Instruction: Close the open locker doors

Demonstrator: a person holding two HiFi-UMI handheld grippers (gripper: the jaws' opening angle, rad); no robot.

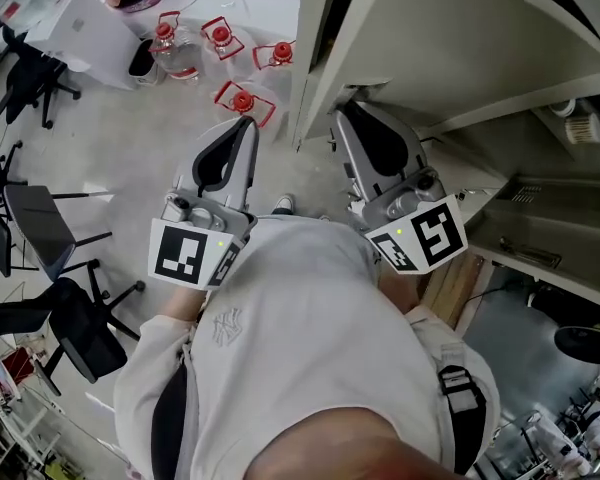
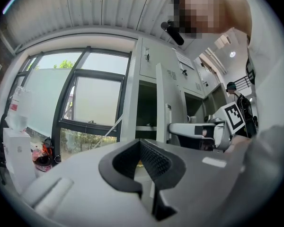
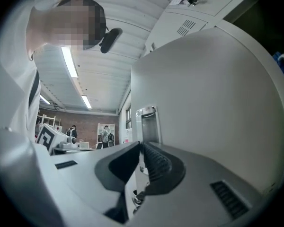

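1. Locker bank (image 2: 154, 63): grey metal, being shown upright beside a large window (image 2: 71, 98).
2. Open locker door (image 3: 208, 93): a plain grey panel, being seen swung out from the bank. In the right gripper view it is filling the space just ahead of and to the right of the fingers; whether it is being touched cannot be told.
3. Sweatshirt (image 1: 280, 348): pale, being worn by the person. A small emblem (image 1: 225, 325) of interlocked letters is being shown on it, too small to be read.
4. Office chairs (image 1: 75, 333): black, being seen on the floor (image 1: 130, 138) at the left.
5. Right gripper (image 3: 141, 145): being held towards the door, fingers pressed together on nothing.
6. Left gripper (image 2: 141, 143): being held well short of the bank, fingers likewise together and empty.
7. Bottles (image 1: 242, 100): clear, red-capped, being seen on the floor; labels unreadable.
8. Recessed handle (image 3: 146, 123): being shown set into the door, directly above the right fingertips.
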